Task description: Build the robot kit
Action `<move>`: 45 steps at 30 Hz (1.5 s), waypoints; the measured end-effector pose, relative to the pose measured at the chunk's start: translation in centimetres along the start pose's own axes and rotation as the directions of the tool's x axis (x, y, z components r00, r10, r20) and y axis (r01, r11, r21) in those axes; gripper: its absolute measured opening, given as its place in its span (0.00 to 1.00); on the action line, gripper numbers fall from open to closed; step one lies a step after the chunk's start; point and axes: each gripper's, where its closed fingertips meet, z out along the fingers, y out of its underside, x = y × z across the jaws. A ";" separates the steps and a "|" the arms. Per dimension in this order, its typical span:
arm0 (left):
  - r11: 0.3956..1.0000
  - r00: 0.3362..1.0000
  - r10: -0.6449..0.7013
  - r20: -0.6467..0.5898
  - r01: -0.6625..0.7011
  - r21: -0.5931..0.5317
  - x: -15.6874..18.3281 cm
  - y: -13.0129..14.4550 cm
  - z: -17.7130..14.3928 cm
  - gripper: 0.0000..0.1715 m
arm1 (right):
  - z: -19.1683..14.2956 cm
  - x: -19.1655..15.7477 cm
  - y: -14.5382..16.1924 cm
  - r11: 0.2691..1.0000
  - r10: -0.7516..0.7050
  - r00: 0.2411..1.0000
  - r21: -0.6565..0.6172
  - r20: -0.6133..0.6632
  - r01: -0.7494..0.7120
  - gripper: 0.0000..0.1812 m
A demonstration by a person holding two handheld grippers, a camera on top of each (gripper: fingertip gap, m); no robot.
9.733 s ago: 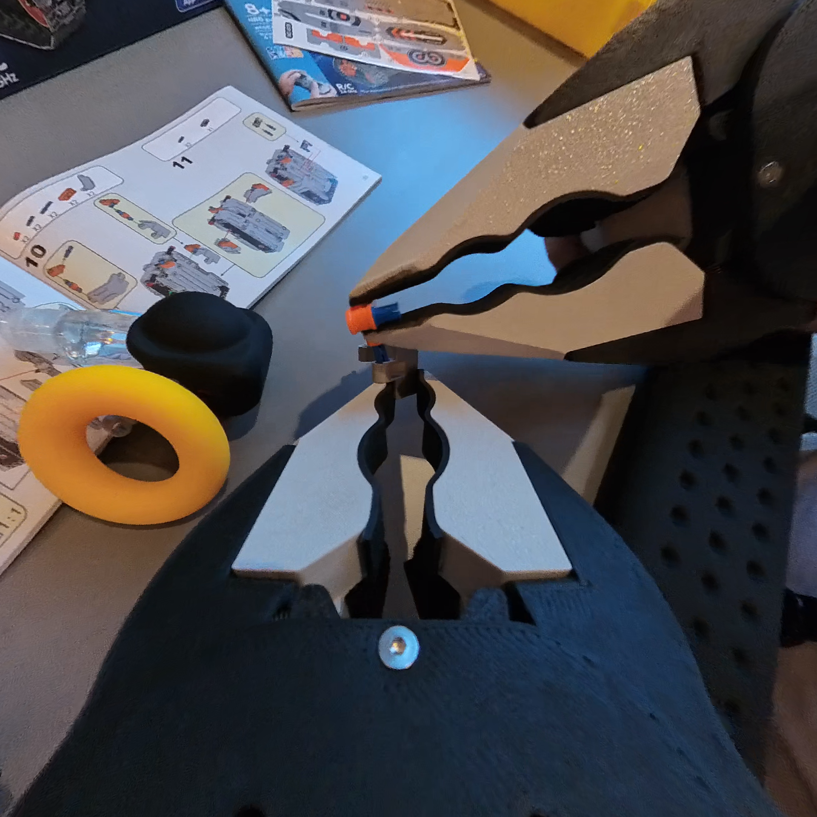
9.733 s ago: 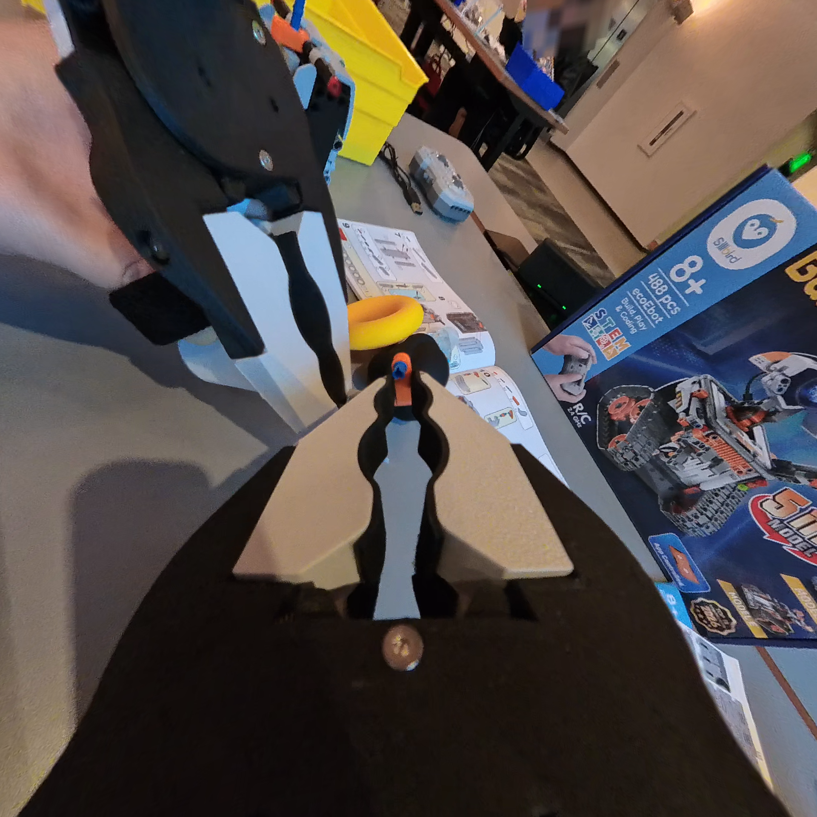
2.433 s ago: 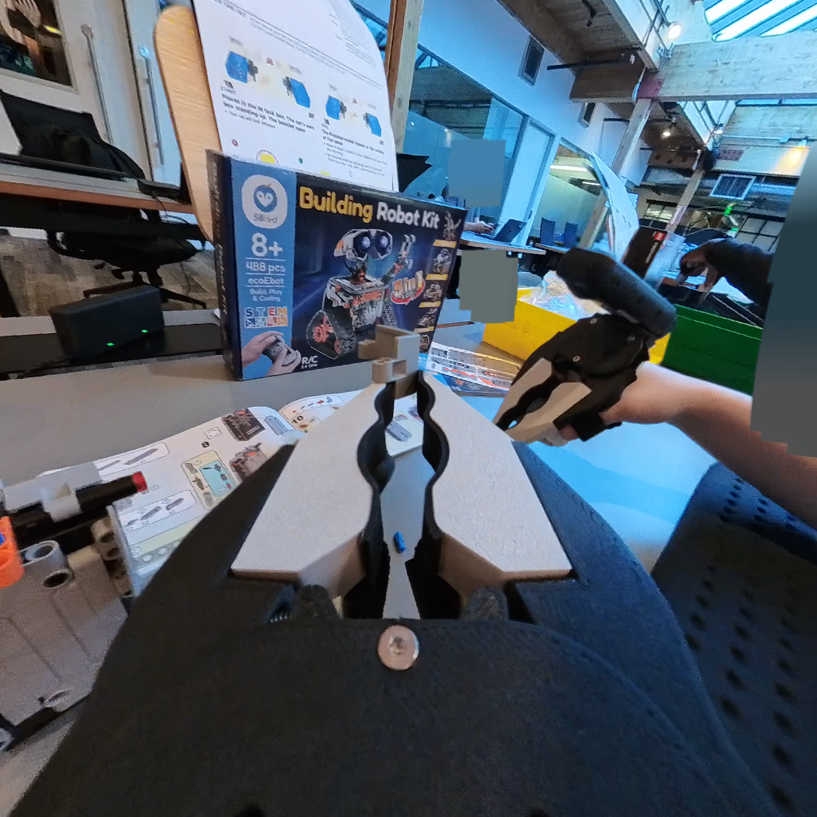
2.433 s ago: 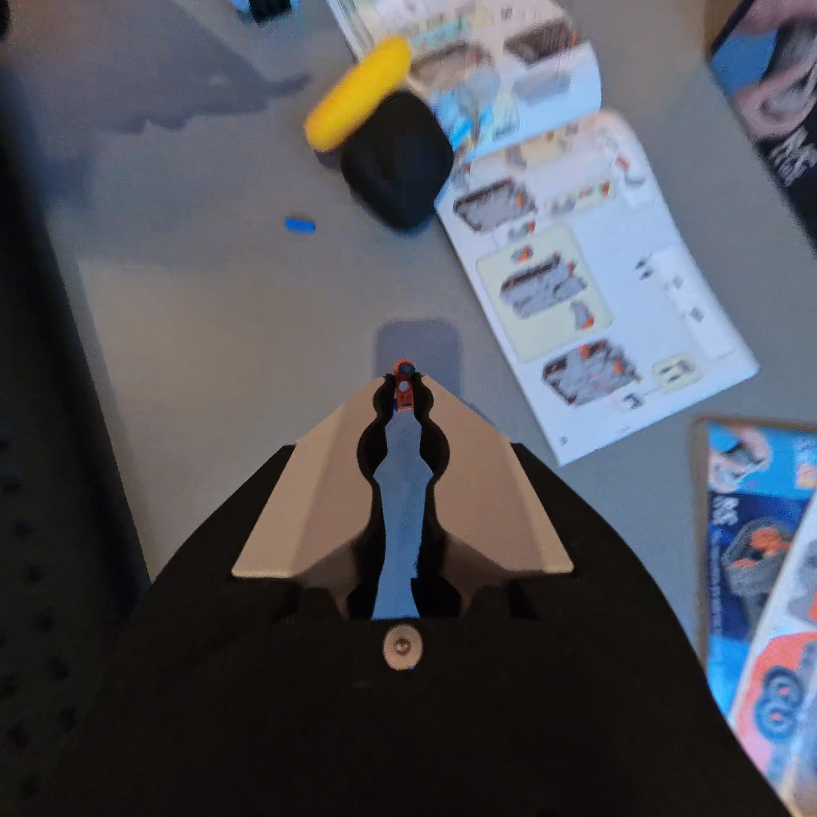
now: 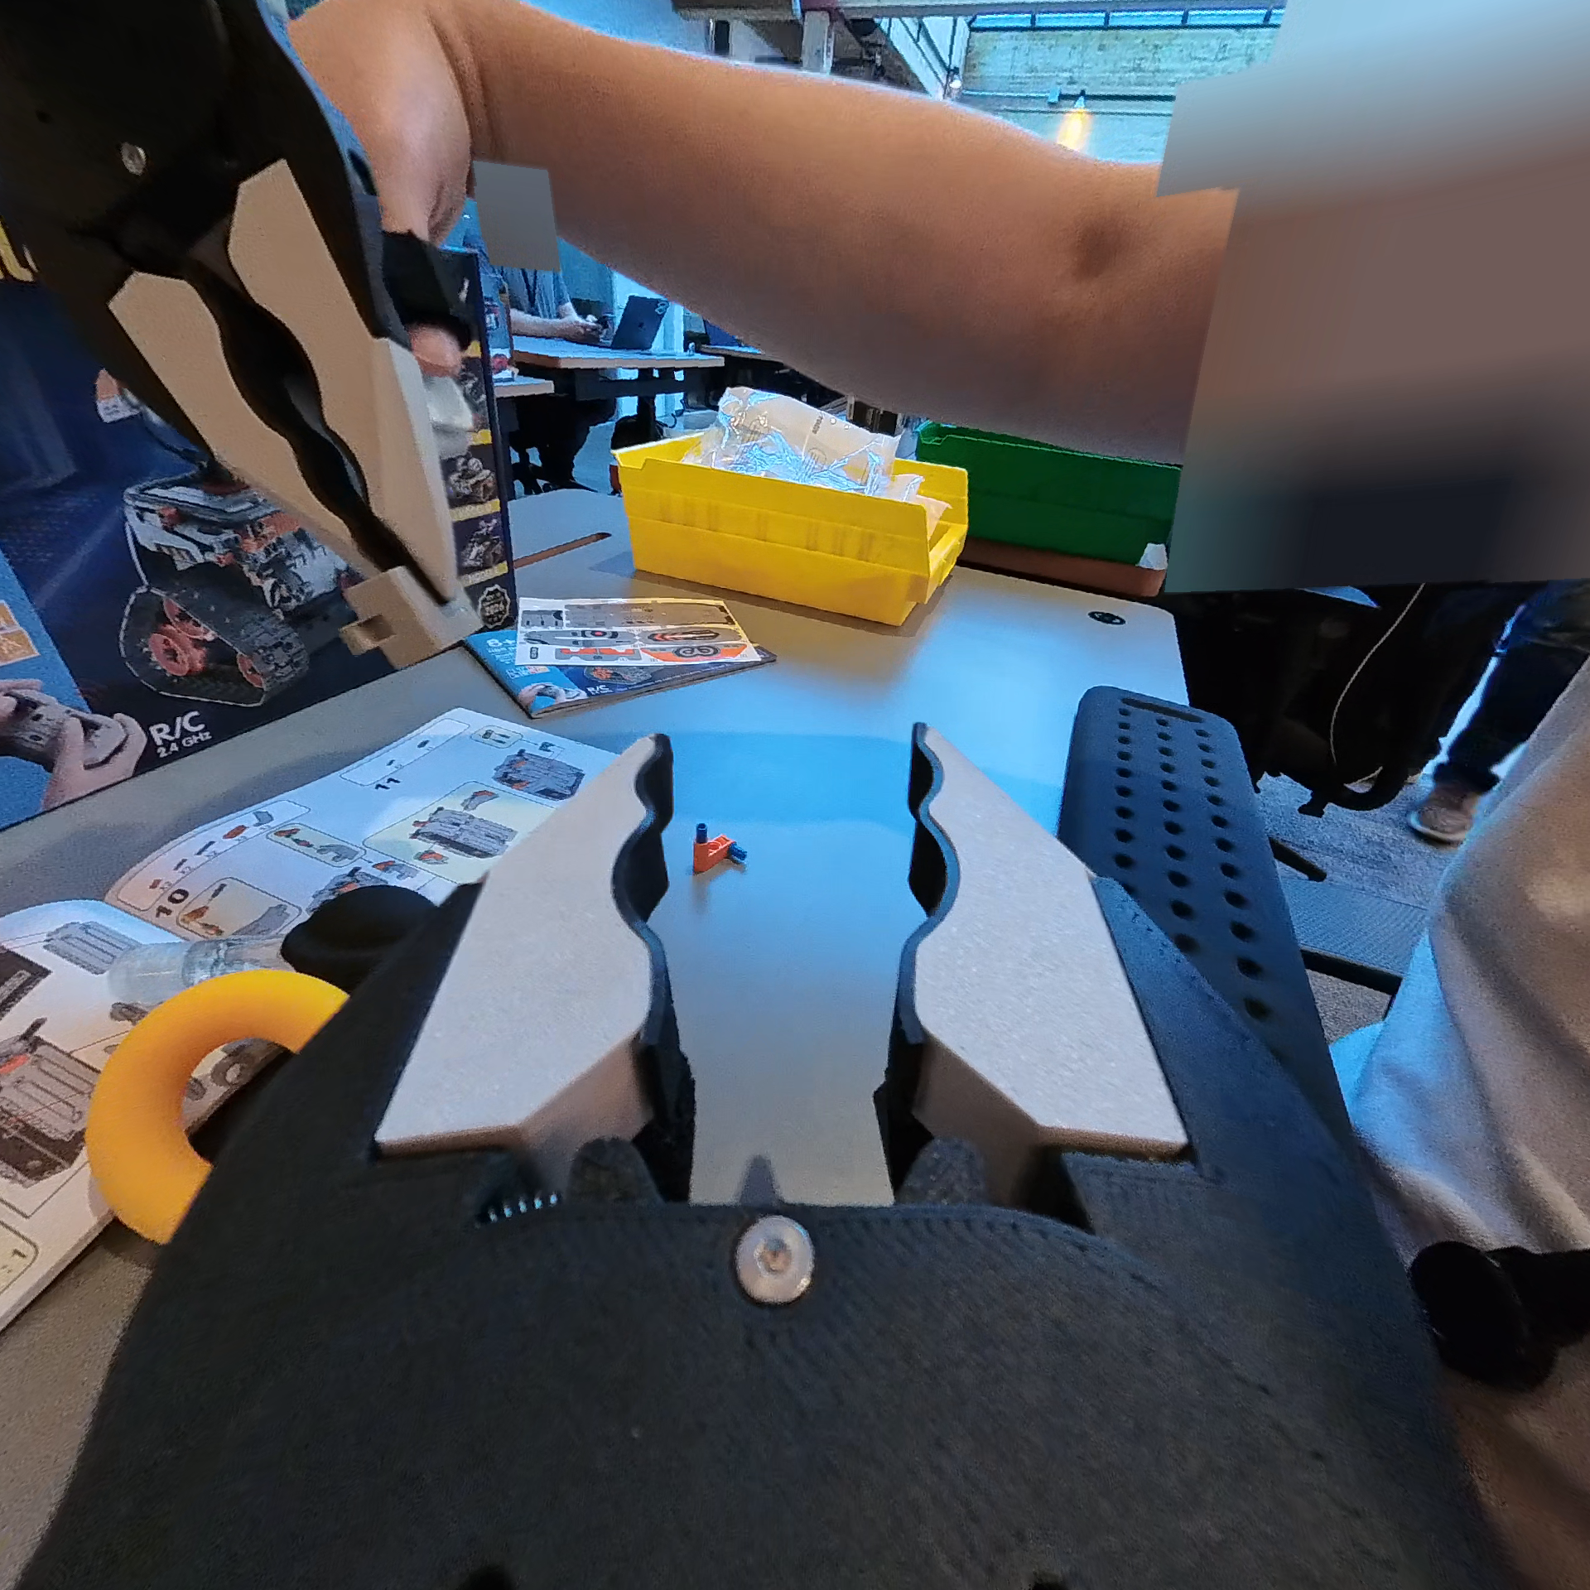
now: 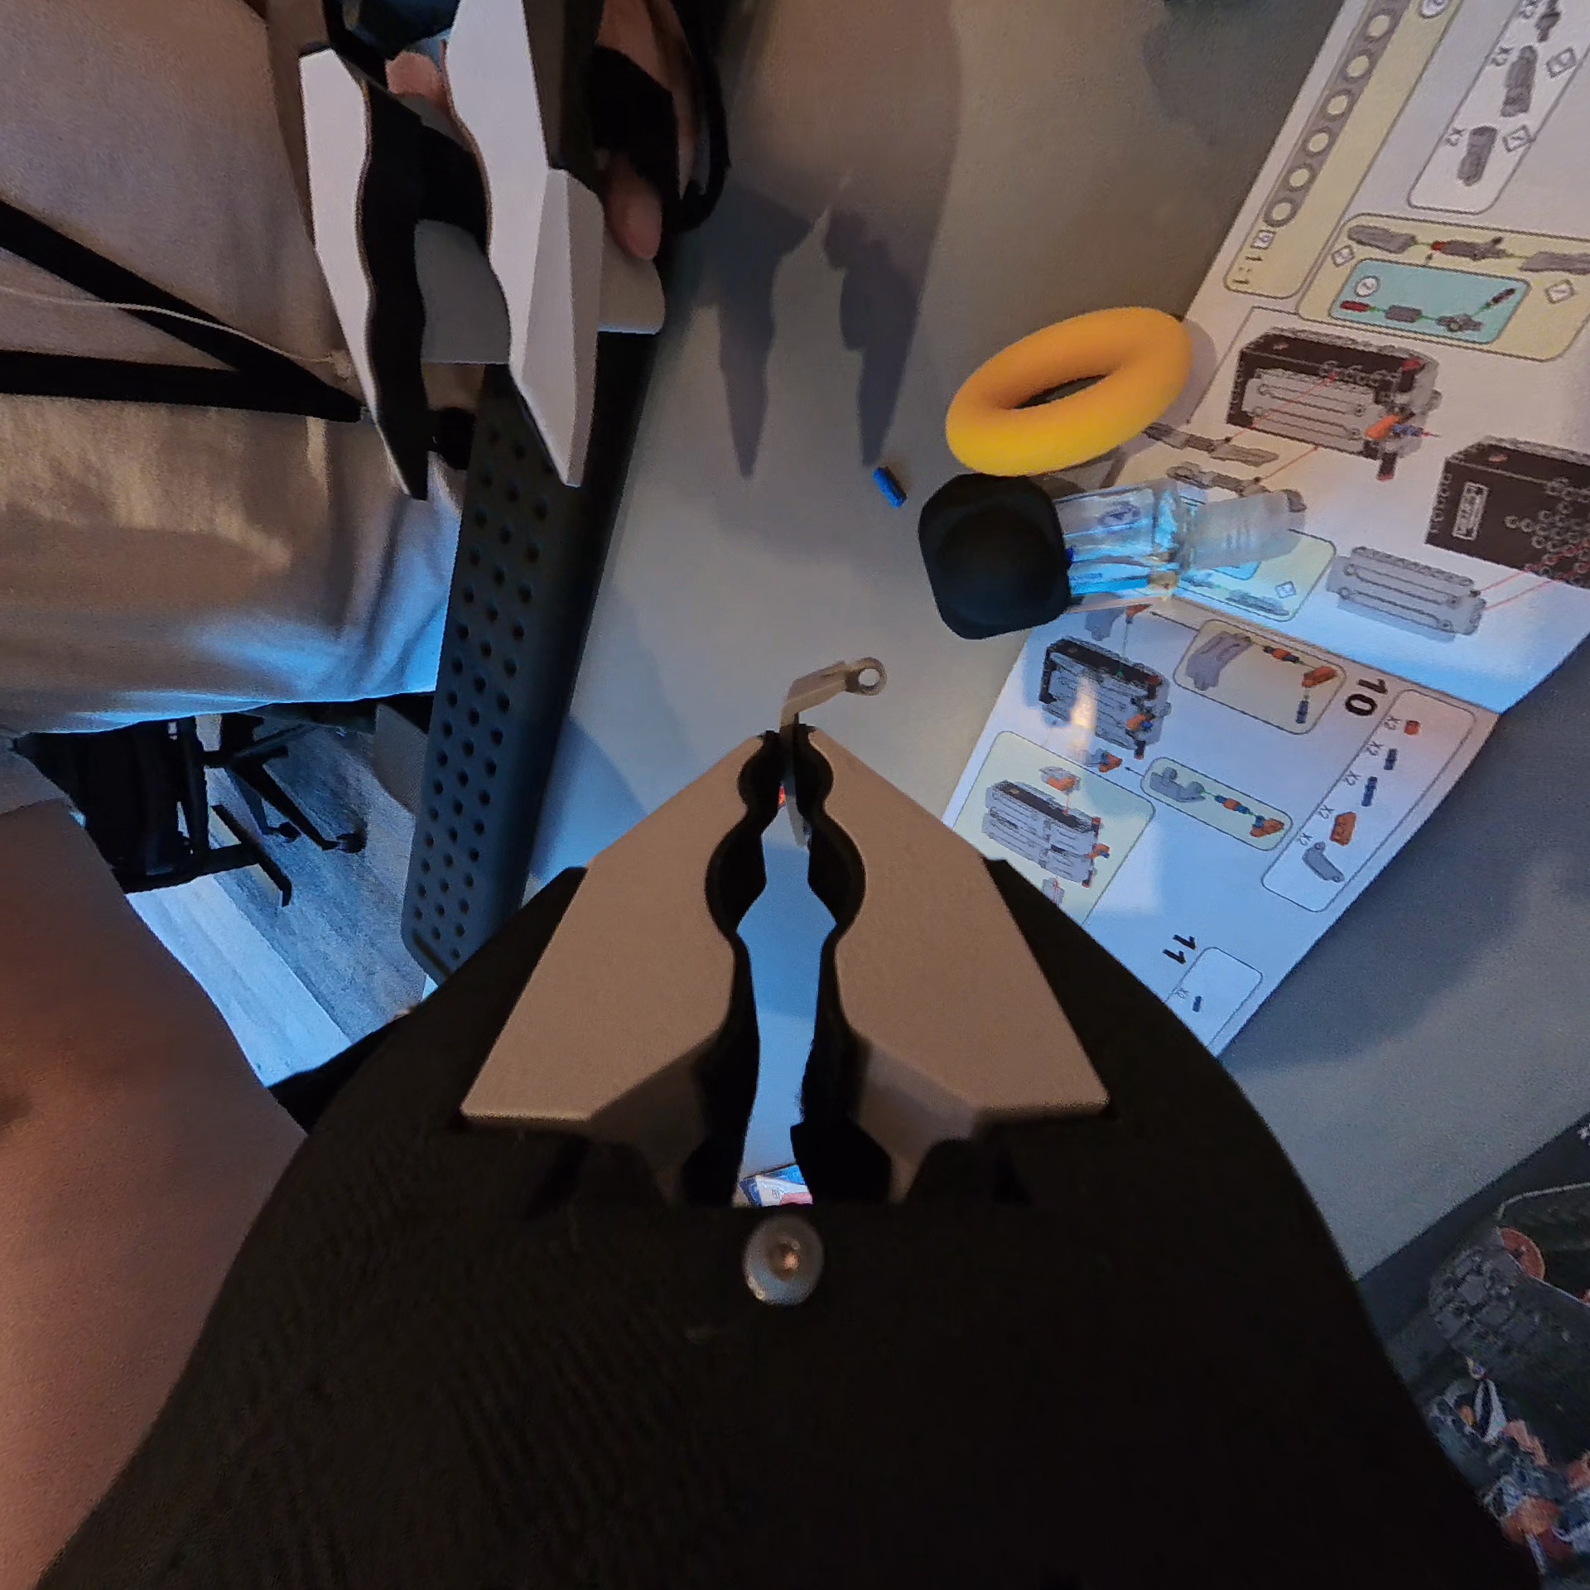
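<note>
The left tool (image 5: 787,826) sits low over the grey table (image 5: 860,688) with its jaws spread wide and nothing between them. Just ahead of its tips, on bare table, lies a small orange piece (image 5: 711,852) with blue pins stuck in it, lined up with the gap as though the tool is aimed at it. At the left tool's near left side, a yellow ring (image 5: 163,1093) and a clear bottle (image 5: 185,959) with a black cap rest on the open manual (image 5: 284,843), probably as weights to hold the pages flat. To the tool's right a black perforated chair arm (image 5: 1179,843) stands at the table edge.

The right tool (image 6: 793,740), raised and pointing down at the table, has its jaws pressed together on a small grey bent part (image 6: 839,684); the part's ringed end sticks out past the tips, clear of the surface, so that end stays free. Below it a loose blue pin (image 6: 890,485) lies on the table near the ring. In the left wrist view this tool (image 5: 404,615) hangs above the manual, the person's arm crossing overhead.

Farther on lie a sticker sheet (image 5: 632,632) on a booklet, and the kit box (image 5: 172,602) stands upright at the left, its picture facing the work. Beyond them a yellow bin (image 5: 774,551) holds clear bags (image 5: 800,443) of parts, with a green bin (image 5: 1050,499) beside it
</note>
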 end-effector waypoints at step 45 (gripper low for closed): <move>0.998 0.991 -0.049 0.126 0.043 0.050 -2.6 -1.4 -0.6 0.28 | -7.3 -4.0 -6.3 0.354 -0.014 0.959 0.896 -0.282 0.269 0.00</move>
